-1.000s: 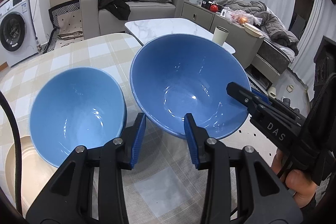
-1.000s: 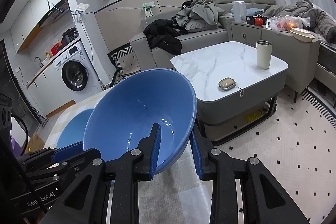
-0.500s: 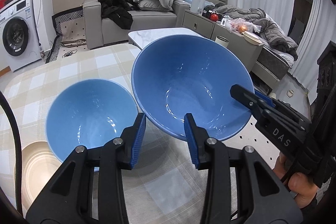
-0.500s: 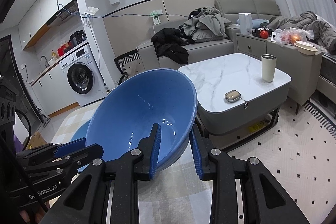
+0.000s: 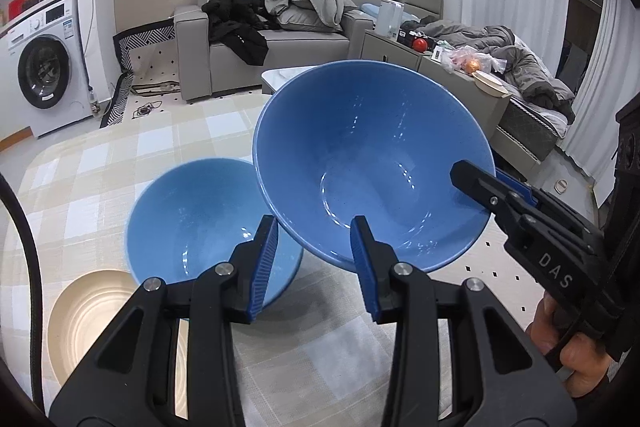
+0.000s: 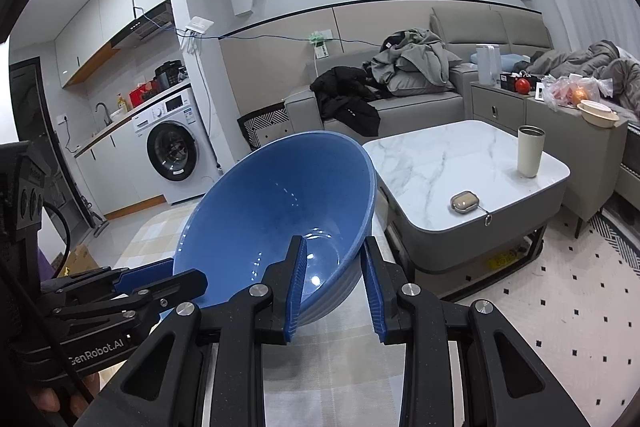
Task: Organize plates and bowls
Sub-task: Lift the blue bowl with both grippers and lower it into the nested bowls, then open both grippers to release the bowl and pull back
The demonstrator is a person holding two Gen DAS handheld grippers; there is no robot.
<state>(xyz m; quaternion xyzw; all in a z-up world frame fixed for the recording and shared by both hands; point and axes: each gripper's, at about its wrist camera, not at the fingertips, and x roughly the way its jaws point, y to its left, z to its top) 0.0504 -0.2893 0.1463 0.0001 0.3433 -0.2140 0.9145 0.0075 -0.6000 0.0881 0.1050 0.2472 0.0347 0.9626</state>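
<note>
Hand-held gripper (image 6: 334, 283) pads astride glossy, round blue bowl (image 6: 280, 211) rim.

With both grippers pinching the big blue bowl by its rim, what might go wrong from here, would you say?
The large blue bowl hangs tilted between the left gripper and the right gripper; uneven motion could make its glossy rim slip.

Lowered carelessly, it could strike the smaller blue bowl beneath, or the beige plate beside it.
</note>
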